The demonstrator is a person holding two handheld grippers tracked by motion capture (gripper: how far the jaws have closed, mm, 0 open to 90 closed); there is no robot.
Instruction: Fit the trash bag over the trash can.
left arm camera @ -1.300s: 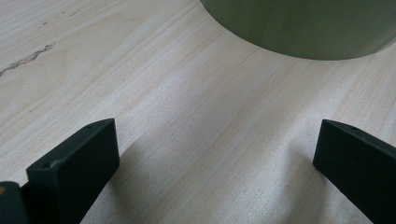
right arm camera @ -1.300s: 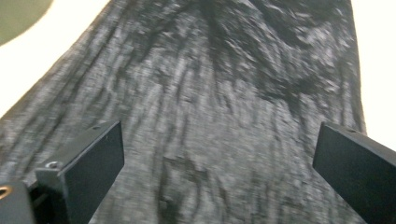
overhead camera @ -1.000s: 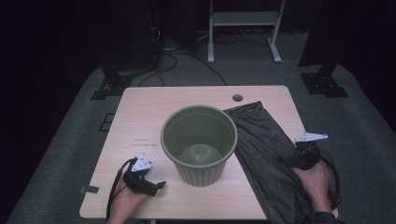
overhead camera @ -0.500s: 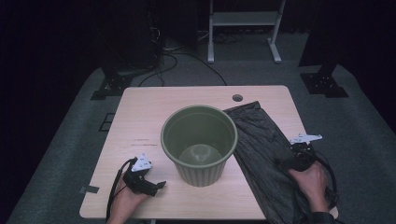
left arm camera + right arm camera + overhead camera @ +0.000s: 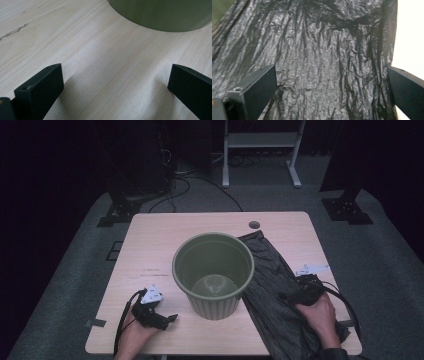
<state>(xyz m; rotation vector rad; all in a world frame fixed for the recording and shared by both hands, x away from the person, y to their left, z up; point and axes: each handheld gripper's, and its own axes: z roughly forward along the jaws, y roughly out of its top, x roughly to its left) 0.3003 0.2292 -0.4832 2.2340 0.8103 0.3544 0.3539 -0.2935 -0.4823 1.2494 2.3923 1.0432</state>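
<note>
Green bin (image 5: 213, 272) stands mid-table (image 5: 150, 245), unlined. Black bag (image 5: 272, 295) lies flat toward the right edge, nothing lifted yet. Right gripper (image 5: 292, 295) sits over it, jaws wide apart; left gripper (image 5: 167, 318) rests near the front-left corner, jaws spread too.

Table (image 5: 150, 250) brightly lit from above, surroundings falling into near black, soft shadow beside the green bin (image 5: 214, 270), black bag (image 5: 317, 60) glinting and slightly motion-blurred, overexposed white strip at its right edge
</note>
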